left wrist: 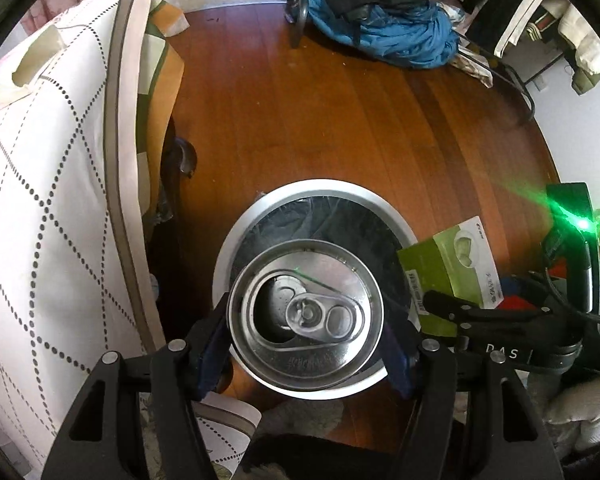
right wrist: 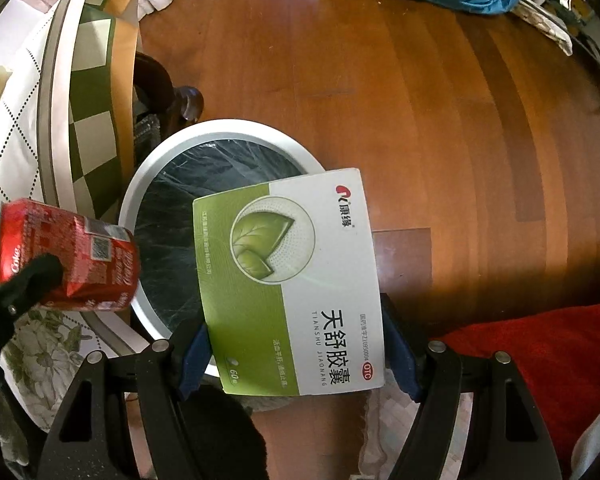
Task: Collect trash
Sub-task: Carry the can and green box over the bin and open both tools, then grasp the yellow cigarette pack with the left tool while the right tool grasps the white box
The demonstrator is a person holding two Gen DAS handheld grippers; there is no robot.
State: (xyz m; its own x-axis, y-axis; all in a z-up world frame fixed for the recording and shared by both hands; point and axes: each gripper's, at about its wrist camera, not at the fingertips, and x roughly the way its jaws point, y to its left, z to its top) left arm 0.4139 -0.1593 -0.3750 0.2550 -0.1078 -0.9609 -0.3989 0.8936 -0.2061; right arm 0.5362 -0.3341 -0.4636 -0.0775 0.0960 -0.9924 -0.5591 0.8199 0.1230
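My left gripper (left wrist: 306,332) is shut on a drink can (left wrist: 305,318), seen top-on with its tab opened, held upright above the round bin (left wrist: 236,236) lined with a black bag. In the right wrist view the same can (right wrist: 80,260) shows red at the left, over the bin's rim (right wrist: 140,184). My right gripper (right wrist: 296,344) is shut on a green and white medicine box (right wrist: 292,280), held flat partly over the bin's right side. In the left wrist view that box (left wrist: 452,264) sits at the right with the right gripper (left wrist: 436,308) behind it.
A bed with a white dotted quilt (left wrist: 40,220) and checkered sheet (right wrist: 96,132) borders the bin on the left. Wooden floor (left wrist: 320,120) stretches ahead. A pile of blue cloth (left wrist: 388,36) lies at the far side. A red fabric (right wrist: 532,356) lies lower right.
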